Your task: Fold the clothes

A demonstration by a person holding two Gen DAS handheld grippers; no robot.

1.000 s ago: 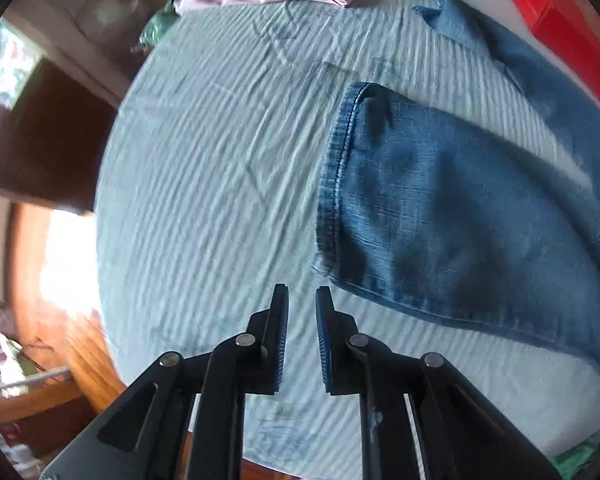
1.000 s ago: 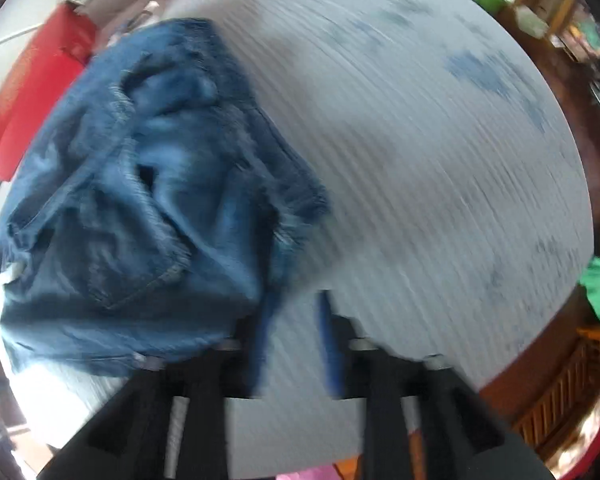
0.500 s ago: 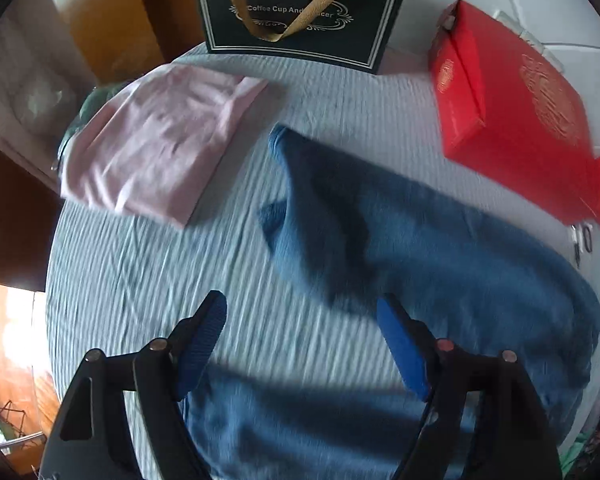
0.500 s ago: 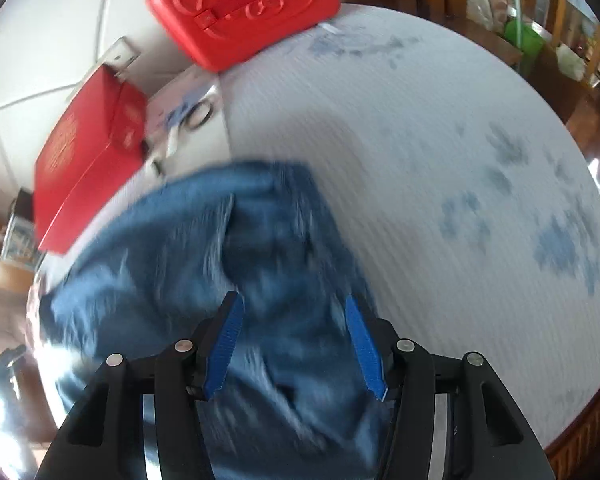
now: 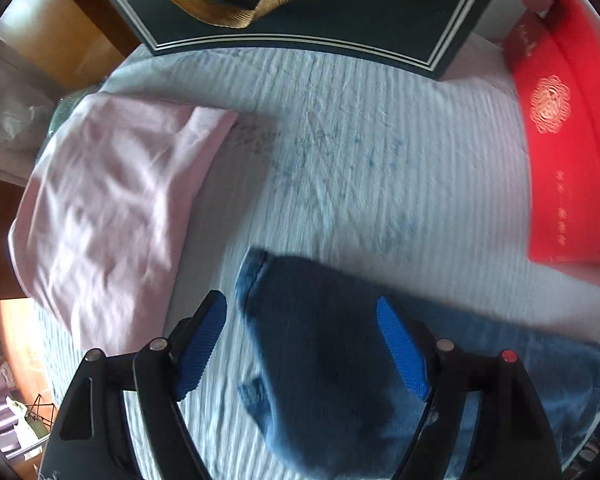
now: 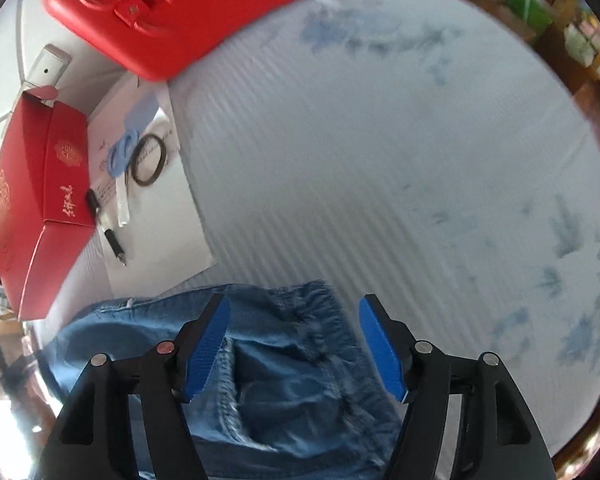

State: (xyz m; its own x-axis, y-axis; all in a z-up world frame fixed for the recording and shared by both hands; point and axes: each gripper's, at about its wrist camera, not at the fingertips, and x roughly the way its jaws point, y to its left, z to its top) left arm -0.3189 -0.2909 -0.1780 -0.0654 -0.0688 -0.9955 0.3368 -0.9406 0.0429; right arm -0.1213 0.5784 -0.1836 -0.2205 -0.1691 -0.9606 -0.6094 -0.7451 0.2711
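Blue jeans point(image 5: 324, 364) lie on the pale striped tablecloth point(image 5: 340, 152). In the left wrist view my left gripper point(image 5: 302, 344) is open and empty, its blue pads apart over the hem end of a leg. In the right wrist view the jeans point(image 6: 284, 364) show their waistband end. My right gripper point(image 6: 294, 346) is open and empty above it. A folded pink garment point(image 5: 108, 208) lies to the left of the jeans.
A dark gift bag point(image 5: 300, 8) stands at the back. A red box point(image 5: 564, 152) lies at the right, also in the right wrist view point(image 6: 36, 200). A red case point(image 6: 180, 4), a white sheet with a pen point(image 6: 112, 236) and rings lie behind the jeans.
Both grippers went from nearly shut to wide open. Both have moved forward over the jeans towards the back of the table.
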